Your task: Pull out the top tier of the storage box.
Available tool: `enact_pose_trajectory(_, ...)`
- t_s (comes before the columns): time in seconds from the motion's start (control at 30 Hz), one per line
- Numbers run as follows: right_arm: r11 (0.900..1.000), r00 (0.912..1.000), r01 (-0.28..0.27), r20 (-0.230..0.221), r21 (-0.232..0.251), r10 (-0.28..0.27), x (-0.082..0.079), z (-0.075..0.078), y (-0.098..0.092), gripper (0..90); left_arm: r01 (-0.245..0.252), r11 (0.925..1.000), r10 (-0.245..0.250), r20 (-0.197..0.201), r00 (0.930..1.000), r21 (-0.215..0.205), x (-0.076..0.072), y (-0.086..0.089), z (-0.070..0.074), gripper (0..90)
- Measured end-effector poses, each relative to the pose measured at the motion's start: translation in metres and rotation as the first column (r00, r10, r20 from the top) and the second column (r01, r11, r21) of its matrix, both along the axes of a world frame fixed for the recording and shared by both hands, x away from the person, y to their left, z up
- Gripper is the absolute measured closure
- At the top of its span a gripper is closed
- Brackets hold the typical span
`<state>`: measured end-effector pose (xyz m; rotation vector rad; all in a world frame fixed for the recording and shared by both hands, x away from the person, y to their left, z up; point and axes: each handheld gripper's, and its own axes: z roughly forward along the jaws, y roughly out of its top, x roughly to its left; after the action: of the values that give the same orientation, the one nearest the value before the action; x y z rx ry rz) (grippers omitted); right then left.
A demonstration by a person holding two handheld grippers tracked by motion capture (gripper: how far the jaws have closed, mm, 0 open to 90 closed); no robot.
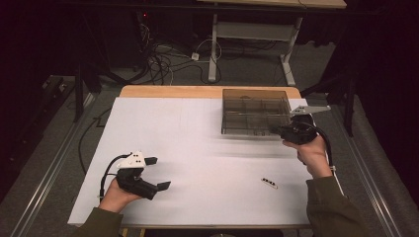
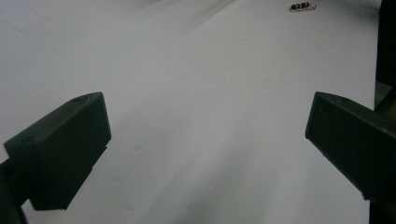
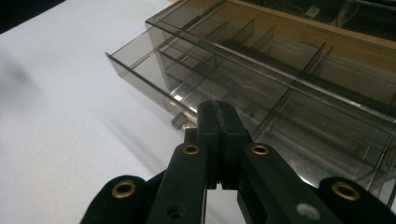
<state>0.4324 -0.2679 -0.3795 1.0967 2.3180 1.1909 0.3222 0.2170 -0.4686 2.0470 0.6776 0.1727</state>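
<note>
Resting on white table (image 1: 197, 148), one compartment box (image 1: 254, 111), two grippers

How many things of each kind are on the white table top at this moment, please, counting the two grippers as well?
Clear compartment box: 1
Small beaded piece: 1
Grippers: 2, the left gripper with jaws open, the right gripper with jaws shut at the box's front edge
Total: 4
</note>
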Motion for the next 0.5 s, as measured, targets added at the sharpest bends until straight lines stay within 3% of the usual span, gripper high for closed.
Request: enact_pose_trajectory(0.5,0.998,0.9995,0.020,-0.024,-0.054,-0.021,0.026,-0.007,0.010,90.0,-0.002,1.0000,0.002,-0.001,1.0000,-0.003,0.000,0.000,0.000,0.0)
